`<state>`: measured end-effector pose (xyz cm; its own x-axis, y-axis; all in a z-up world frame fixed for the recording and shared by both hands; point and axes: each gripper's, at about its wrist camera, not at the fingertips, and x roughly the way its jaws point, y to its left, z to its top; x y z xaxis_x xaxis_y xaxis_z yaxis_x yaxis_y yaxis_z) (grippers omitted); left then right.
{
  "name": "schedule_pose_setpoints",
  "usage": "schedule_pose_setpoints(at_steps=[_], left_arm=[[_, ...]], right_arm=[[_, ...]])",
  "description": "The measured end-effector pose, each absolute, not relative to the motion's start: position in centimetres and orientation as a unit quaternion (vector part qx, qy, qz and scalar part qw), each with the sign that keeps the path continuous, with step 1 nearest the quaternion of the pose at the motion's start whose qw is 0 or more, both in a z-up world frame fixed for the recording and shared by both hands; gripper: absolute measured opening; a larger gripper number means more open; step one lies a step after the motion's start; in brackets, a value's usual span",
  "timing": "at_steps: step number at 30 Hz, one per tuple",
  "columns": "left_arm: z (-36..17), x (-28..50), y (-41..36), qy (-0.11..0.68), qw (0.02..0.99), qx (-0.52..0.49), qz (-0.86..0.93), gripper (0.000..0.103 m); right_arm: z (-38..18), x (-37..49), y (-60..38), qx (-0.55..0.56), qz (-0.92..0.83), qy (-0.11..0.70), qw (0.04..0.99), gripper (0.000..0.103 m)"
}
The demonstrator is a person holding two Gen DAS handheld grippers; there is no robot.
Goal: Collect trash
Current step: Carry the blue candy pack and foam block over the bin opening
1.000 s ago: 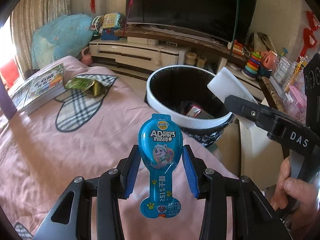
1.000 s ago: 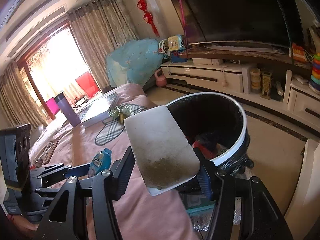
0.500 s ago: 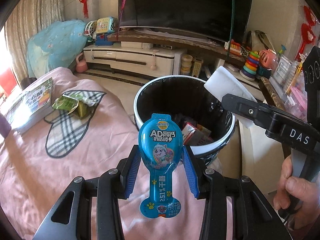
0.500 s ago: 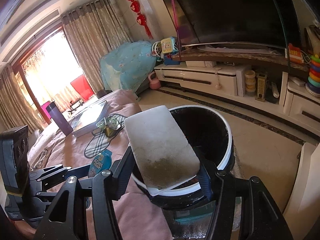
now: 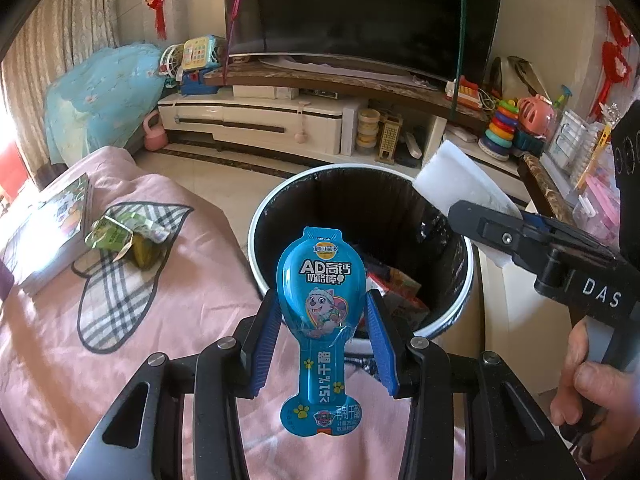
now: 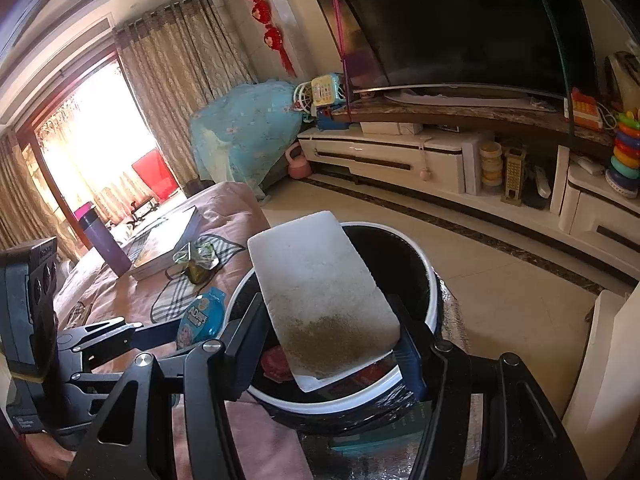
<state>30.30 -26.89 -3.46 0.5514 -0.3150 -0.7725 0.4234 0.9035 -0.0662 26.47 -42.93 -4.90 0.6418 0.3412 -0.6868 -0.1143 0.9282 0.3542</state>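
Observation:
My left gripper (image 5: pixel 322 312) is shut on a blue cheese-stick wrapper (image 5: pixel 320 312) with a cartoon dog, held upright at the near rim of the trash bin (image 5: pixel 260 264). The bin is black-lined with a white rim and has several wrappers inside. My right gripper (image 6: pixel 332 328) is shut on a flat white sponge pad (image 6: pixel 320 280) with a brown stain, held over the bin's (image 6: pixel 434 296) opening. In the left wrist view the right gripper (image 5: pixel 480 216) and its white pad (image 5: pixel 452 180) hang over the bin's right rim. A crumpled green wrapper (image 5: pixel 120 236) lies on the pink cover.
A pink bedcover (image 5: pixel 60 340) with a plaid heart patch lies left of the bin. A book (image 5: pixel 52 220) and a purple bottle (image 6: pixel 102 240) sit on it. A TV stand (image 5: pixel 260 120) with toys lines the far wall. A hand (image 5: pixel 592 384) grips the right tool.
Both grippers have moved toward the bin with their loads. The bin sits closer and more centred under them. The grips have not changed.

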Motion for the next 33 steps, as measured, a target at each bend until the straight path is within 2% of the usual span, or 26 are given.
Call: schedule_pose_setpoints(at_steps=[33], left_arm=[[-4.8, 35.1, -28.8, 0.453, 0.864, 0.063, -0.211, 0.041]], right_arm=[[-6.4, 30.0, -43.2, 0.121, 0.135, 0.45, 0.875, 0.061]])
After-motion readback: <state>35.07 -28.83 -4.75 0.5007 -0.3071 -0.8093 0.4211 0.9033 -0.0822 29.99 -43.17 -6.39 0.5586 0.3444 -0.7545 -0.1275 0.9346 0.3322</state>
